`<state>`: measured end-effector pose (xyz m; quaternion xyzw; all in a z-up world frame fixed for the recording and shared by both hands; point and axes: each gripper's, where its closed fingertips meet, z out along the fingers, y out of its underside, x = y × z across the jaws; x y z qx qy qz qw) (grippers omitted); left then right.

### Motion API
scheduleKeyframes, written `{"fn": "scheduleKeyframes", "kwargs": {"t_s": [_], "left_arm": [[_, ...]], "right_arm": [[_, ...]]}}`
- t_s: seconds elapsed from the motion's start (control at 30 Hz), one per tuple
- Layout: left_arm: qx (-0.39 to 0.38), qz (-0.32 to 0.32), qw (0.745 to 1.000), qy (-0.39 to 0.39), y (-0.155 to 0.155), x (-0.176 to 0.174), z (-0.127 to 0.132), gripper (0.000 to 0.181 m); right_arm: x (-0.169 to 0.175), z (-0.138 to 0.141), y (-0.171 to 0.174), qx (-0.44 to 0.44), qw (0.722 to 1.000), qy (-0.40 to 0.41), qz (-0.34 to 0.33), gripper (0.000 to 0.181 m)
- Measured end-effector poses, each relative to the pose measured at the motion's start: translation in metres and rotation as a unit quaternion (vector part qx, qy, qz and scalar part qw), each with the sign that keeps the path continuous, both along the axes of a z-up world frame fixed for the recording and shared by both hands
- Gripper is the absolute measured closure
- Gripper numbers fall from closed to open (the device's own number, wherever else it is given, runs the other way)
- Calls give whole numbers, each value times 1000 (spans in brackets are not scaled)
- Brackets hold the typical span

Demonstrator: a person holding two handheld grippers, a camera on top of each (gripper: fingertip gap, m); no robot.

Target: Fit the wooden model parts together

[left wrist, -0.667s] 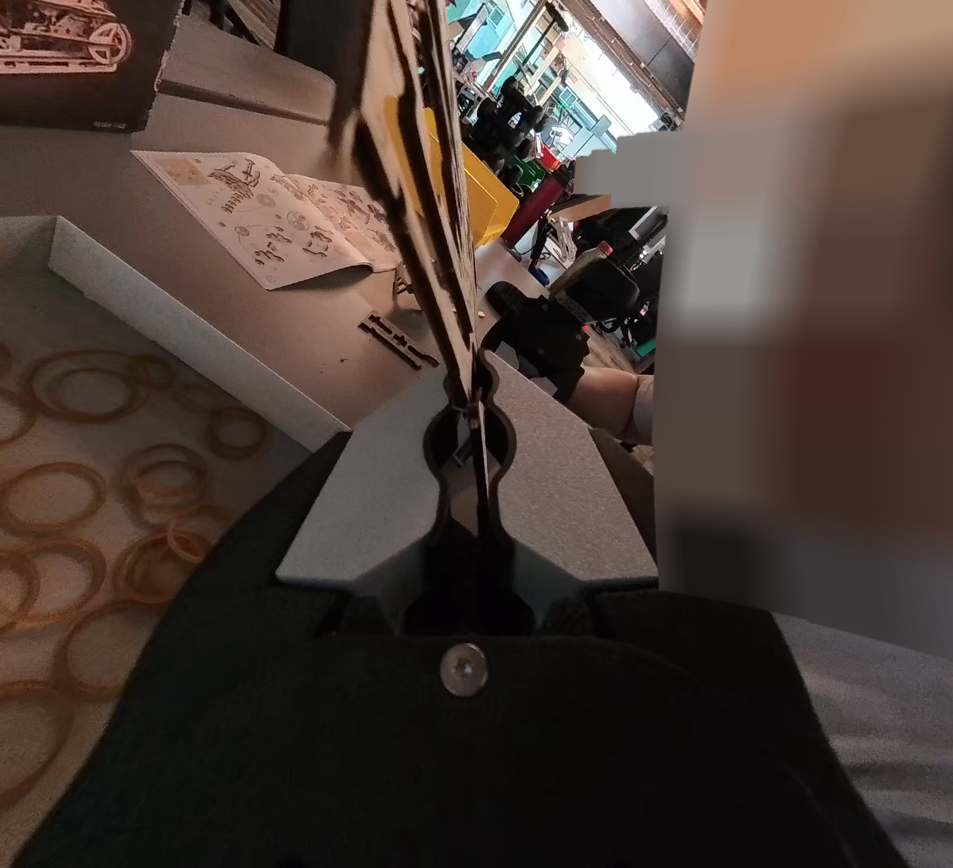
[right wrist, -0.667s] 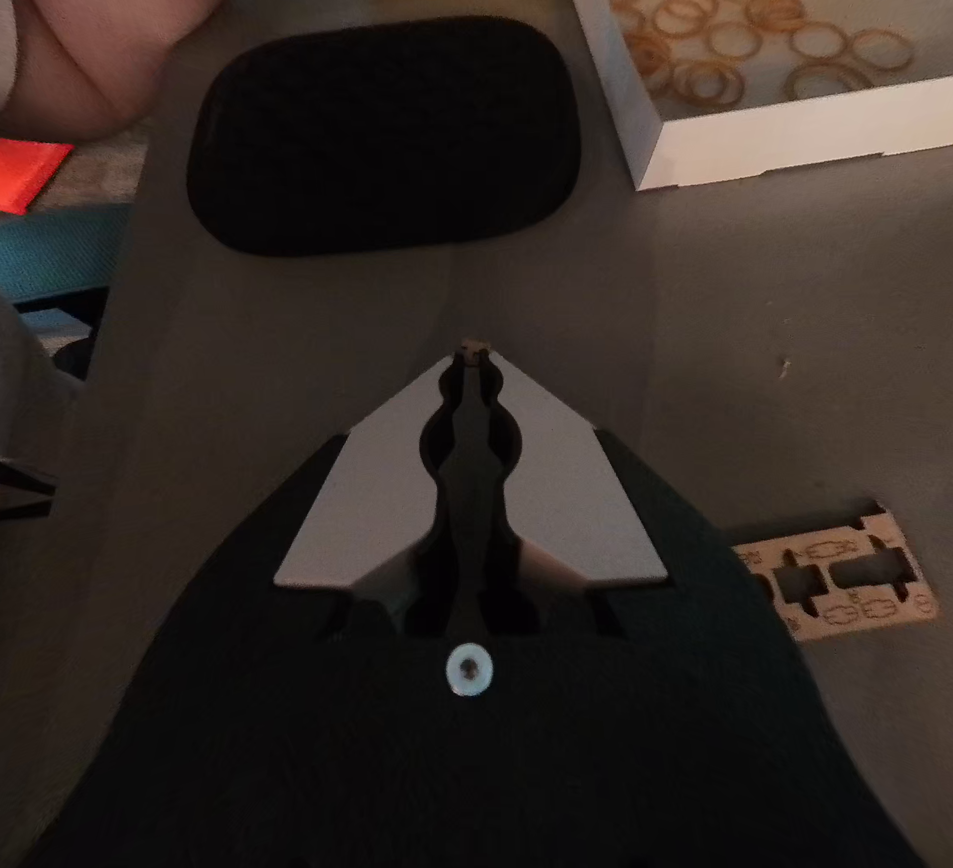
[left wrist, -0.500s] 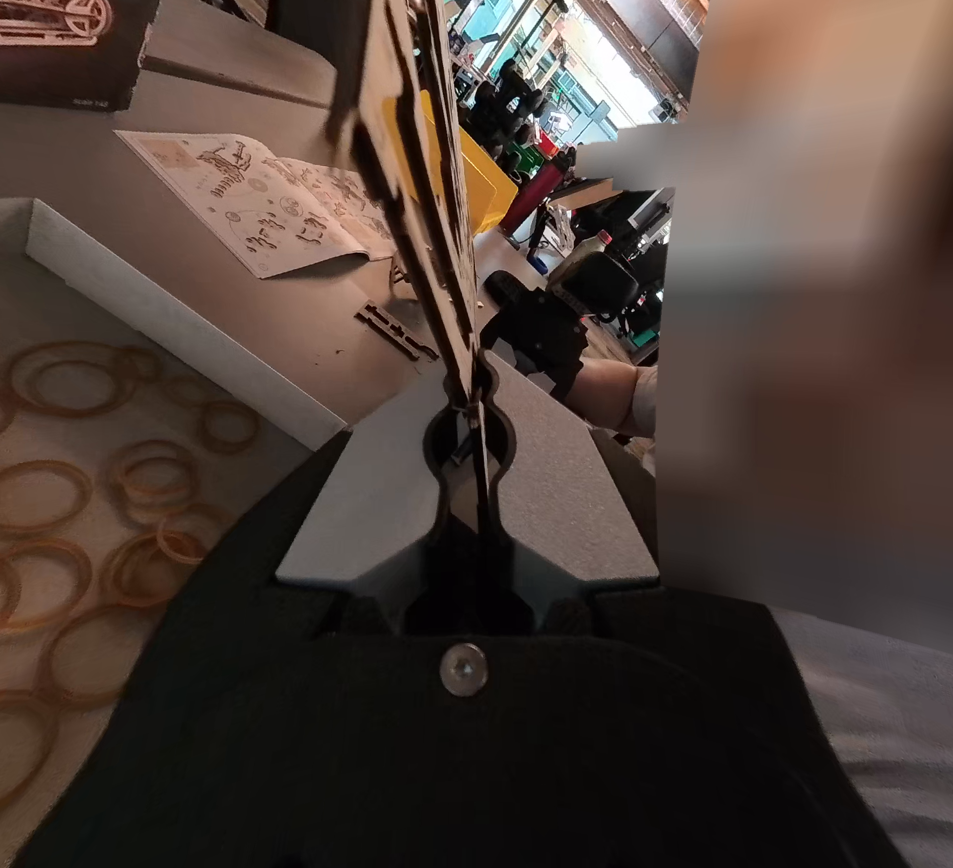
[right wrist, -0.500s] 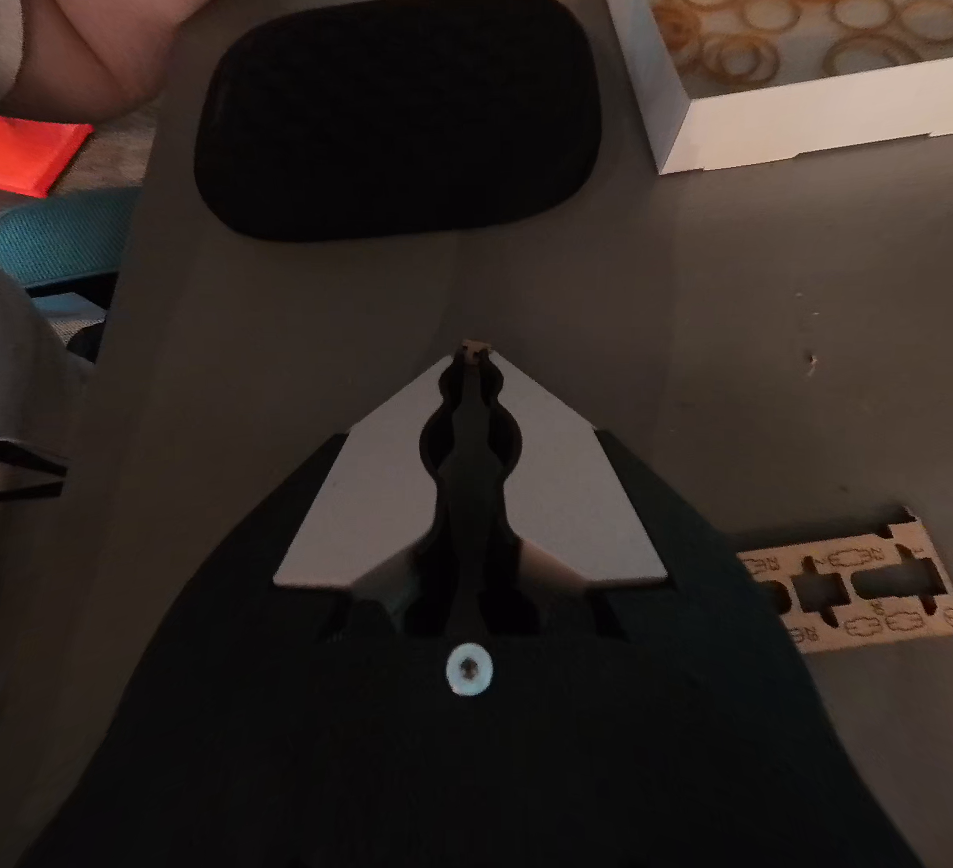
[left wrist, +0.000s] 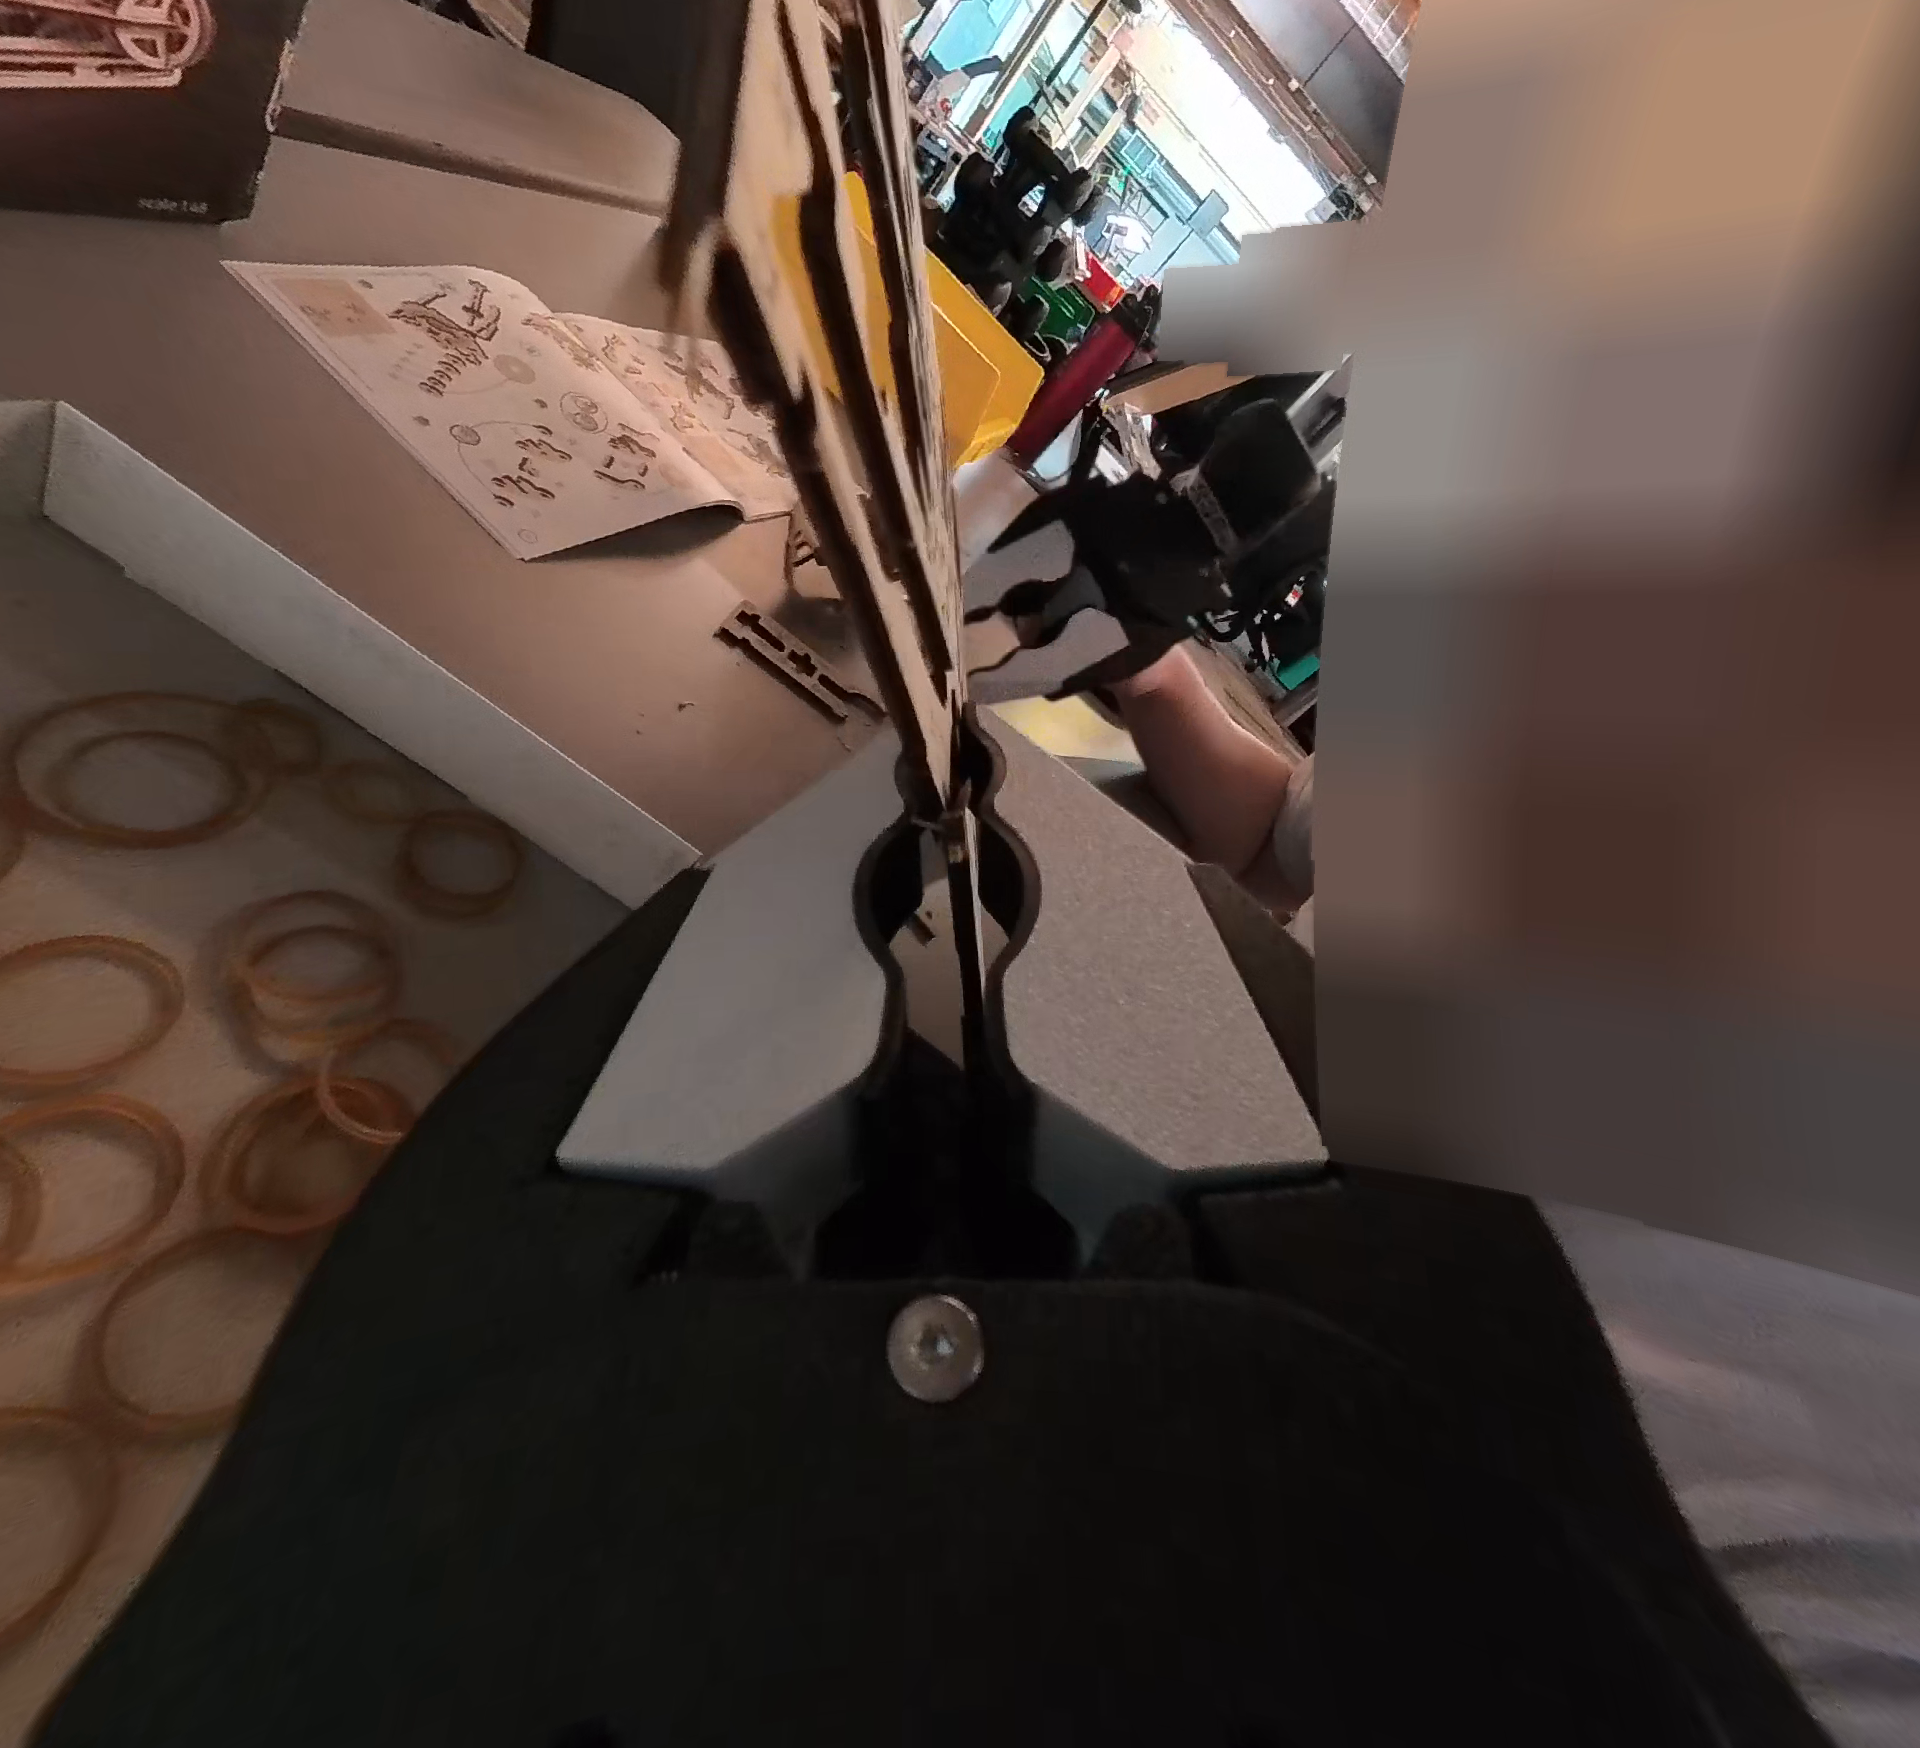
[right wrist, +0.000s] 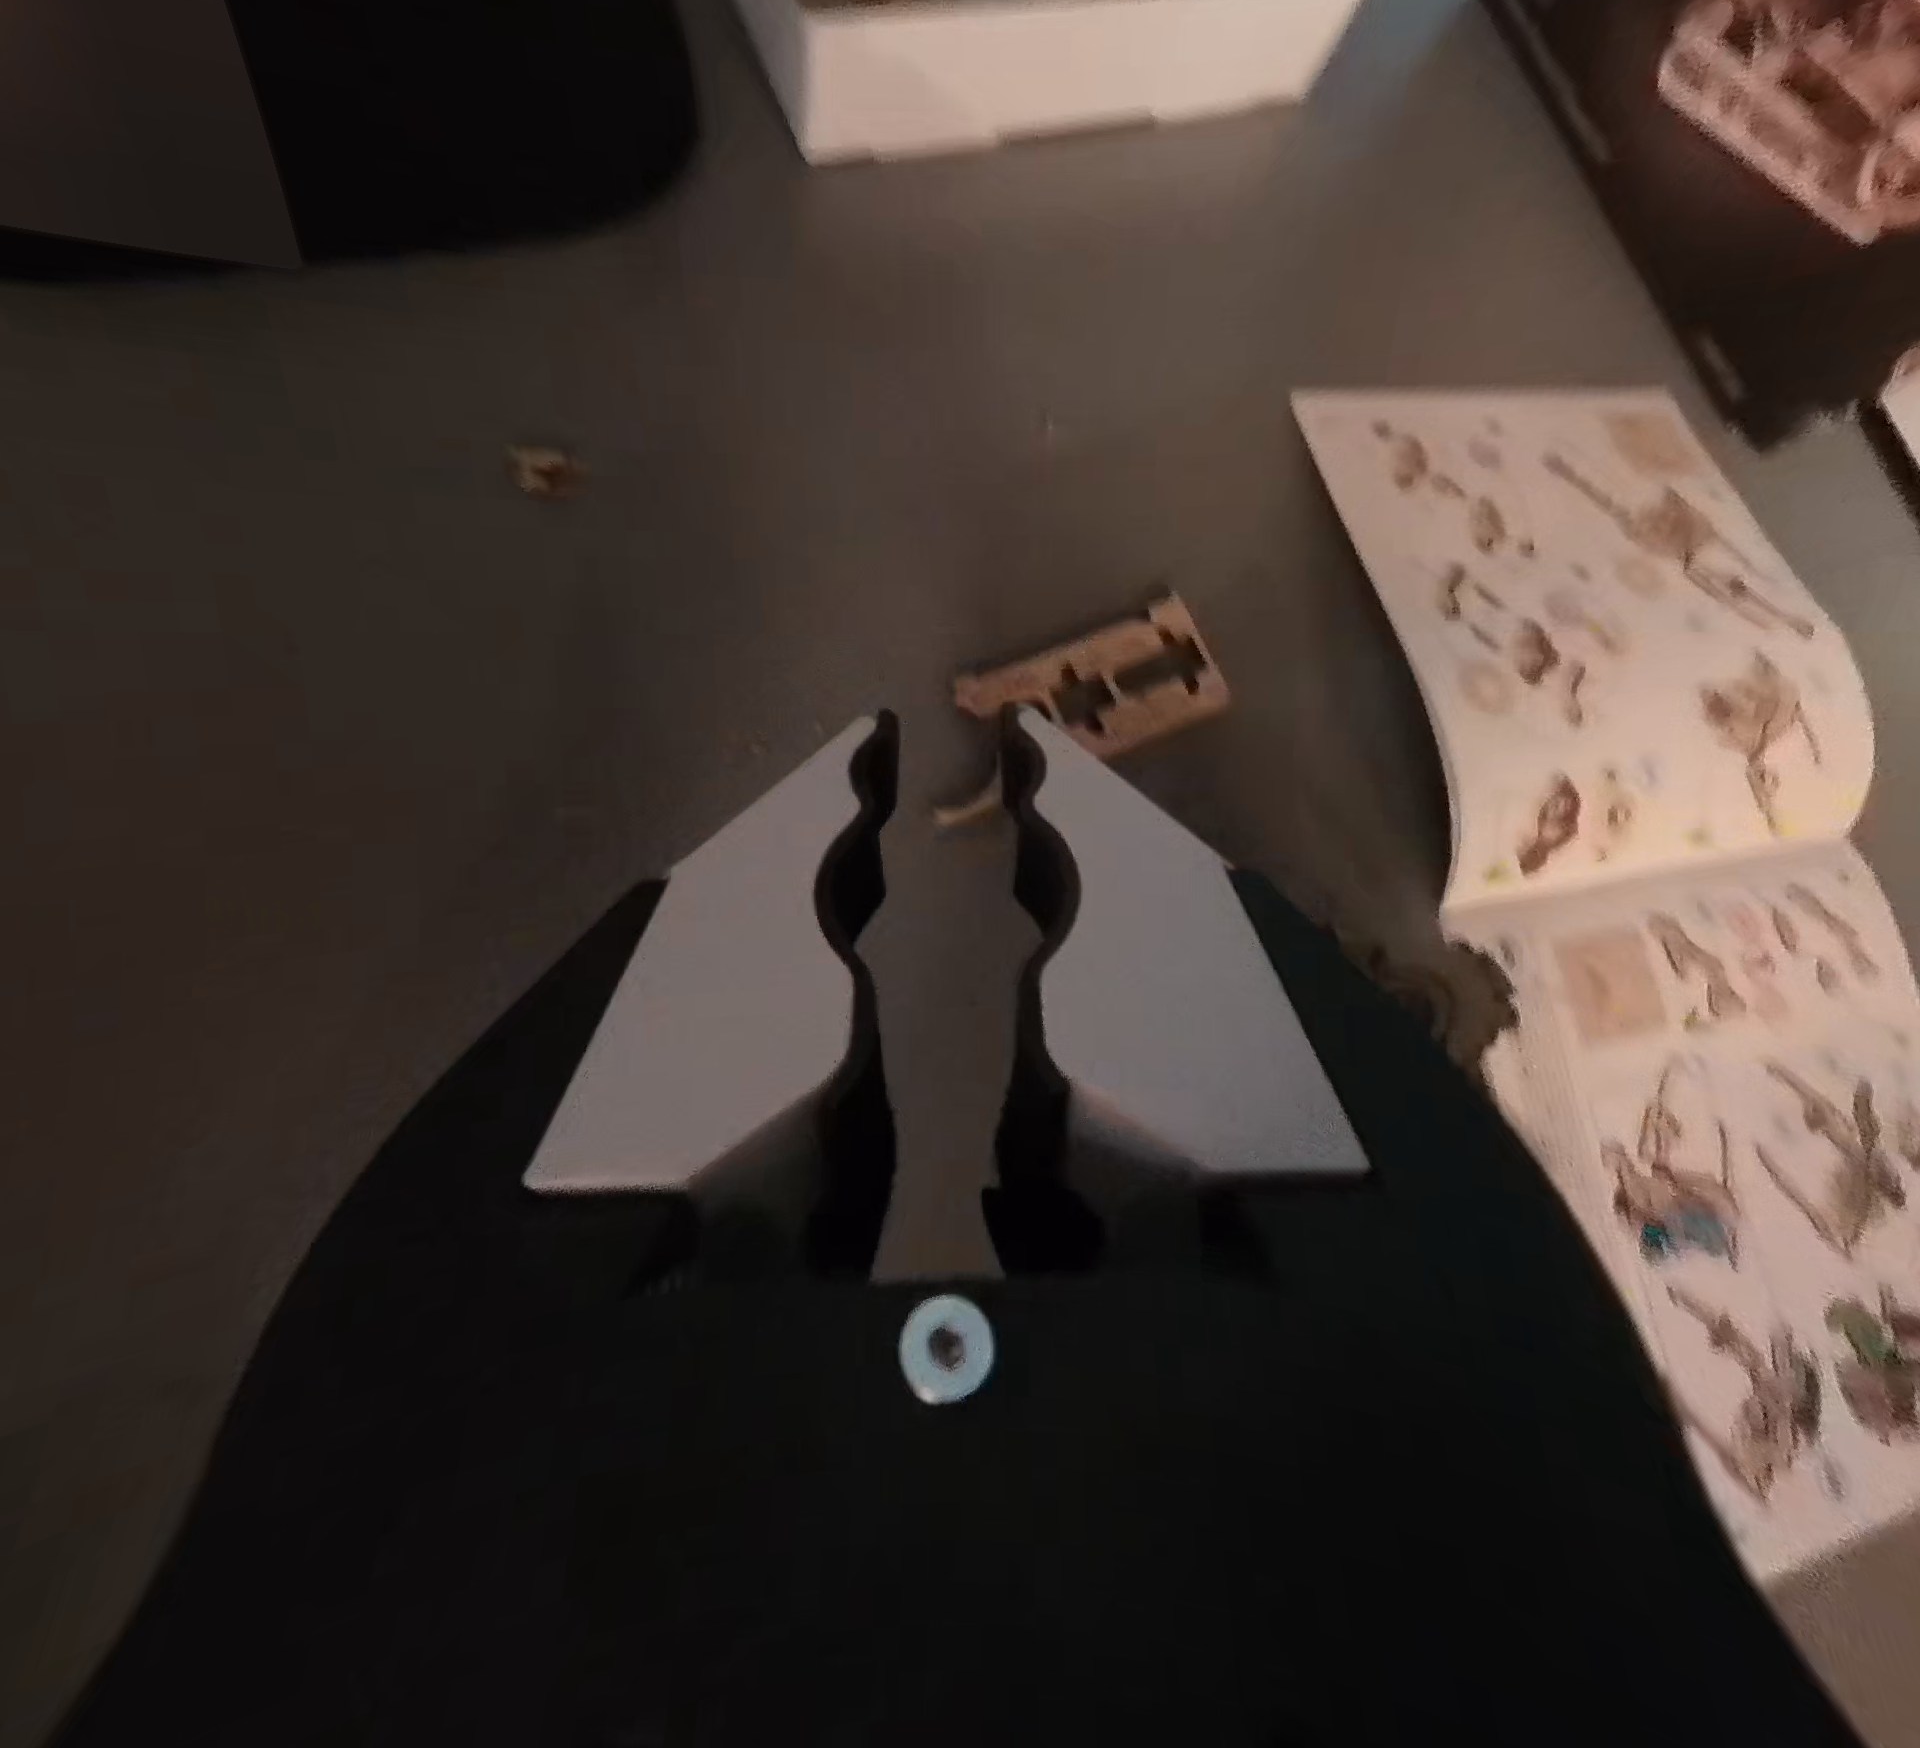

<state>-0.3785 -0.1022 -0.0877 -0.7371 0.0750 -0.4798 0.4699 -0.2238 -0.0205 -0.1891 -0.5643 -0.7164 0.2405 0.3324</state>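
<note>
My left gripper (left wrist: 943, 768) is shut on a thin wooden parts sheet (left wrist: 831, 264). The sheet is seen edge-on and rises steeply from the fingertips. My right gripper (right wrist: 948, 730) is open and empty, low over the grey table. A small cut-out wooden strip (right wrist: 1101, 682) lies just beyond its right fingertip, and a thin curved sliver (right wrist: 961, 810) lies on the table between the fingers. A tiny wooden bit (right wrist: 540, 472) lies off to the left. The right gripper also shows in the left wrist view (left wrist: 997, 618), open, just behind the sheet. The strip (left wrist: 800, 664) shows there too.
A white box of rubber bands (right wrist: 1081, 77) (left wrist: 343, 628) stands at the back. An open instruction booklet (right wrist: 1621, 711) (left wrist: 540, 420) and a dark model box (right wrist: 1766, 88) lie to the right. A black pad (right wrist: 468, 36) is at the far left. A yellow bin (left wrist: 966, 348) is behind the sheet. The gap from one gripper's tips to the other's is roughly 20 cm. To reach the tiny wooden bit (right wrist: 540, 472) in a straight line is about 10 cm for my right fingers, about 15 cm for my left.
My right gripper has opened and no longer holds the tiny wooden bit at its tips. It has swung right, toward the strip and booklet. My left gripper still grips the sheet, barely moved.
</note>
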Motion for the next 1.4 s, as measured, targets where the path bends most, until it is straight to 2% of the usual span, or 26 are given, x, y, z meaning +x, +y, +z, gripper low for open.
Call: {"fn": "scheduleKeyframes", "kwargs": {"t_s": [0.03,0.2,0.4,0.53,0.63,0.93,1.03,1.23,1.4], "left_arm": [[-1,2,1000,3,0,0,-1,179],[-6,4,1000,5,2,-1,-4,179],[-10,1,1000,18,2,2,-8,179],[-12,3,1000,21,3,2,-9,179],[-10,5,1000,18,3,0,-8,180],[3,17,1000,6,2,-6,0,180],[7,18,1000,1,2,-6,3,180],[7,19,1000,-14,2,-6,5,180],[9,15,1000,-21,2,-5,7,180]], "right_arm": [[4,-6,5,-3,1000,-18,-14,160],[8,-23,14,-89,991,-54,-85,155],[3,-27,22,-149,977,-39,-145,156],[1,-27,24,-162,974,-30,-156,170],[-6,-27,25,-157,975,-18,-157,174],[-42,-8,28,-119,980,17,-160,177],[-63,-2,35,-132,974,28,-182,177],[-107,-10,45,-167,960,20,-224,177],[-123,-25,36,-194,954,7,-230,175]]}}
